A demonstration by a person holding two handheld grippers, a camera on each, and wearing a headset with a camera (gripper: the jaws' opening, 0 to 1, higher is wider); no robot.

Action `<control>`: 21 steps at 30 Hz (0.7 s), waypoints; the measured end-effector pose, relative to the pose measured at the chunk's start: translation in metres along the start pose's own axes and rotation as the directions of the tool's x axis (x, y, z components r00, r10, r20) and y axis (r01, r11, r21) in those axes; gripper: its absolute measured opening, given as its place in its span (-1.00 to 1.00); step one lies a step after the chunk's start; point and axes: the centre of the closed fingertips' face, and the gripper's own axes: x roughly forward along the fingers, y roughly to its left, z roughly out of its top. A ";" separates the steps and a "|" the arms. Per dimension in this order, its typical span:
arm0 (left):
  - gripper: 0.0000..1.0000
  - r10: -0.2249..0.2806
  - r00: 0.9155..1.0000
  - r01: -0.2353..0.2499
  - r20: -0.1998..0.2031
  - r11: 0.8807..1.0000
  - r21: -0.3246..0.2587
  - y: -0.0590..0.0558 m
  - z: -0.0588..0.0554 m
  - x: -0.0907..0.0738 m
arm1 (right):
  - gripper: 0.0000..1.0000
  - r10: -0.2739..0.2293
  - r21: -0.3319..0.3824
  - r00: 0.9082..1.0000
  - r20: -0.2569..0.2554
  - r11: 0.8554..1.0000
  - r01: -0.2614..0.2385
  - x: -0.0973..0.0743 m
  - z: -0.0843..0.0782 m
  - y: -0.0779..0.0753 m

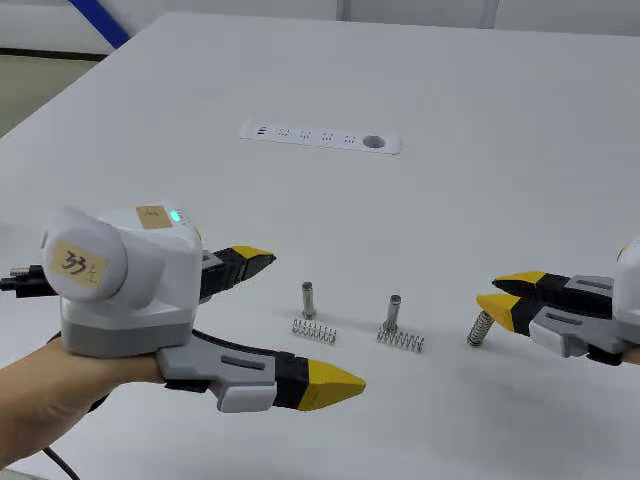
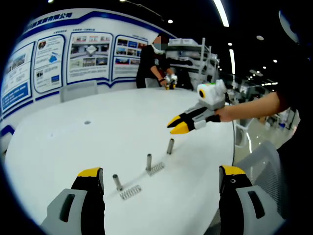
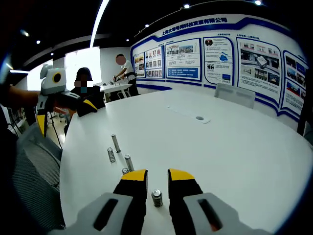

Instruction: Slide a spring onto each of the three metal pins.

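Nearest, the left gripper (image 1: 312, 320) has wide-open, empty jaws, and the right gripper (image 1: 486, 290) has jaws a little apart by the right pin (image 3: 157, 196), which wears its spring (image 1: 480, 330); next, I think, the middle spring (image 1: 400, 340) on the counter (image 1: 450, 200) goes onto the middle pin (image 1: 393, 312).

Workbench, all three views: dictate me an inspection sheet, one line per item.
Surface: white tabletop, smooth.
Job's things: two bare metal pins, each with a loose coiled steel spring lying beside it; third spring already on its pin.
Clutter: white recessed socket strip.
Grippers: left gripper wide open; right gripper narrowly open, yellow-tipped fingers near the third spring.
Cables: black cable at left gripper.
Surroundings: poster wall, grey chair, people at another table.
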 end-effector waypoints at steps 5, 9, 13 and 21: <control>1.00 -0.001 1.000 0.001 0.015 1.000 -0.015 -0.001 0.000 0.000 | -0.66 0.103 -0.110 0.993 -0.060 0.988 -0.109 0.009 -0.002 0.039; 1.00 -0.005 1.000 0.005 -0.007 1.000 -0.011 -0.001 -0.006 0.000 | -0.63 0.184 -0.120 0.976 -0.115 0.973 -0.198 0.023 -0.018 0.069; 1.00 -0.002 1.000 0.002 -0.014 1.000 -0.012 0.003 -0.008 -0.001 | -0.63 0.175 -0.145 0.968 -0.178 0.969 -0.202 0.037 -0.037 0.074; 0.98 0.015 1.000 -0.016 -0.017 0.999 -0.035 0.014 -0.014 -0.002 | -0.61 0.137 -0.221 0.951 -0.279 0.954 -0.202 0.058 -0.055 0.070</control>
